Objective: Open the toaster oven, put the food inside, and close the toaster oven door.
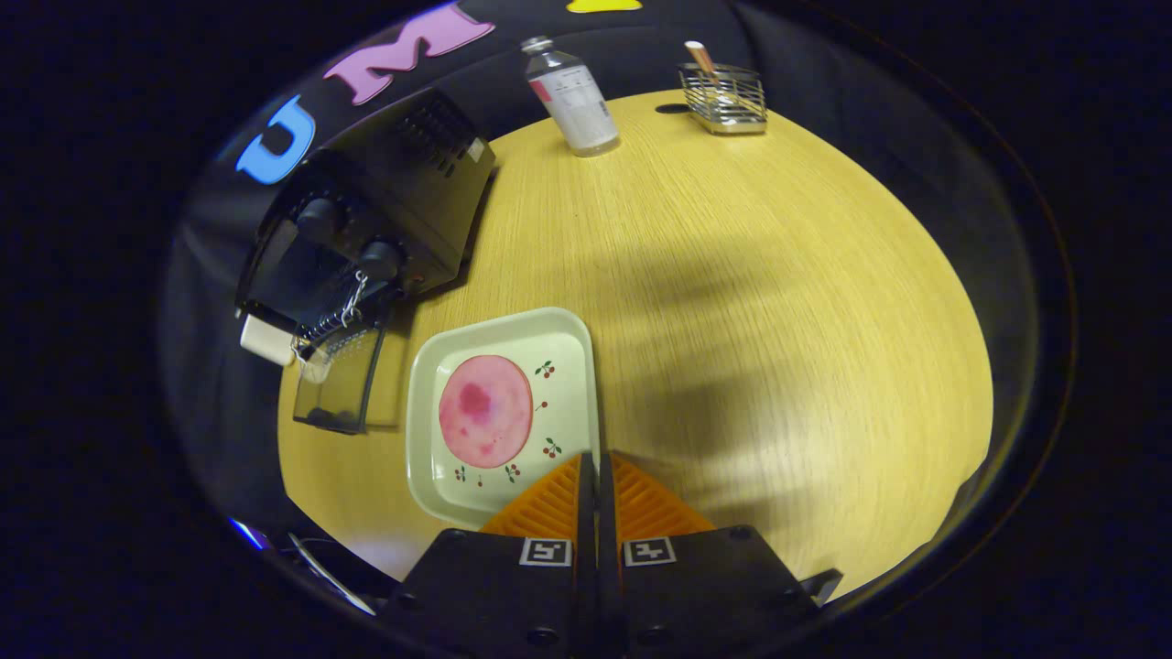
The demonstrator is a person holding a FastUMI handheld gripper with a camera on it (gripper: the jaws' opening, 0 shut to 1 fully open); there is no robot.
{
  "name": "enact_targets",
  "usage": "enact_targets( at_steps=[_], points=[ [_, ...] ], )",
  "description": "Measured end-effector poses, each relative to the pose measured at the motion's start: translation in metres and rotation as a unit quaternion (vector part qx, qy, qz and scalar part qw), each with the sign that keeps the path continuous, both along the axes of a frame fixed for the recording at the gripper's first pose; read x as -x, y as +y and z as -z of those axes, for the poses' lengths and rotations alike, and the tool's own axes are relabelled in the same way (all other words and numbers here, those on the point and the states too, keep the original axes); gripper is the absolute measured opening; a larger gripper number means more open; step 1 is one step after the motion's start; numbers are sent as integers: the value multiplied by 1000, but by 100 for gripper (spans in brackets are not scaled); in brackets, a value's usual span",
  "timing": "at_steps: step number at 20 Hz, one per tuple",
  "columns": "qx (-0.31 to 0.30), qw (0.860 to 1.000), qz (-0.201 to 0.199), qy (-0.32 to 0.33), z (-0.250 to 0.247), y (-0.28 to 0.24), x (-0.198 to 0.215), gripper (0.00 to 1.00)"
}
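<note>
Black toaster oven [366, 220] sits far left with its door [337, 389] dropped open, and we spot the pink food slice [485, 411] on a cherry-print plate [558, 339] just beside it. Our gripper [595, 467] is clenched on nothing at the plate's near edge. Right of it there's lots of bare wooden table [778, 320]; the bottle [572, 91] label's too small to read.

table [732, 275]: I see pale wood grain, matt, smooth
toaster oven [403, 192]: left of the table's middle, dark casing, dull sheen; its door [337, 389] looks like glass, lying open
tray [430, 366]: beside the oven, glossy, smooth
food [485, 412]: on the tray, soft matt disc
bottle [572, 96]: far table edge, clear, paper label
basket [723, 99]: shiny metal wire
gripper [595, 476]: fingers pressed together, ribbed pads
</note>
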State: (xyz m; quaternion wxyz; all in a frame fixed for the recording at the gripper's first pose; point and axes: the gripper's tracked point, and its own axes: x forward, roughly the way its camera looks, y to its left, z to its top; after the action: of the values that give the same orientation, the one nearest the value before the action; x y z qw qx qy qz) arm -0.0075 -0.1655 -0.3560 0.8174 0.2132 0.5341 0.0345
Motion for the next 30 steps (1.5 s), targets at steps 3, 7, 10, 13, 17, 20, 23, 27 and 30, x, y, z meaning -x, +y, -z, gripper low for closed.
enact_targets(
  at_steps=[3, 7, 10, 13, 17, 20, 23, 27, 30],
  points=[
    [-21, 999, 23, -10, -8, 1, 1, 6],
    [-56, 994, 86, -29, -31, 3, 5, 6],
    [-72, 987, 142, -36, -48, 0, 18, 6],
    [-75, 977, 193, -53, -62, -4, 29, 6],
    [-82, 963, 246, -74, -79, 0, 46, 6],
    [-103, 950, 282, -87, -94, 9, 58, 6],
    [-127, 940, 302, -101, -111, 24, 69, 6],
    [-155, 929, 313, -120, -133, 50, 70, 6],
    [-181, 922, 314, -135, -148, 74, 61, 6]
  ],
)
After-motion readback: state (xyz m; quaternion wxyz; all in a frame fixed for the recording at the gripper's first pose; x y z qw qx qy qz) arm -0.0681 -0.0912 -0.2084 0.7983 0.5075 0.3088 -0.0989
